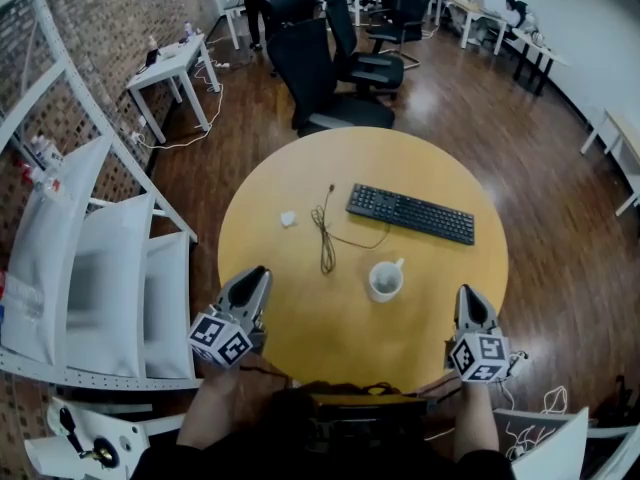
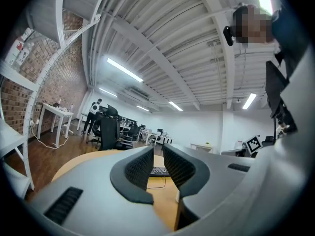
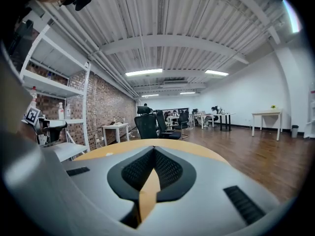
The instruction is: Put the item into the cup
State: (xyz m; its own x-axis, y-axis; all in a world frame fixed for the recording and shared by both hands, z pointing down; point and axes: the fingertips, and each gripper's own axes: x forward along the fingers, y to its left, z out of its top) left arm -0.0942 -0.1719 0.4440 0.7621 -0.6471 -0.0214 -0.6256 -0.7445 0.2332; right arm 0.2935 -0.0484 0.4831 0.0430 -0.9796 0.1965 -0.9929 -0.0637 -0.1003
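A white cup (image 1: 385, 280) stands near the middle of the round yellow table (image 1: 300, 173). The item, a small white crumpled lump (image 1: 288, 219), lies to the cup's far left, beside a black cable (image 1: 325, 236). My left gripper (image 1: 256, 274) hovers at the table's near left edge with its jaws open and nothing between them; the left gripper view shows a clear gap at its tips (image 2: 158, 149). At the near right edge my right gripper (image 1: 470, 293) is shut and empty, the tips touching in the right gripper view (image 3: 154, 149). Both grippers are well apart from cup and item.
A black keyboard (image 1: 410, 213) lies behind the cup. White shelving (image 1: 100, 268) stands close on the left. Black office chairs (image 1: 320, 68) are beyond the table's far side, and a small white desk (image 1: 175, 68) stands by the brick wall.
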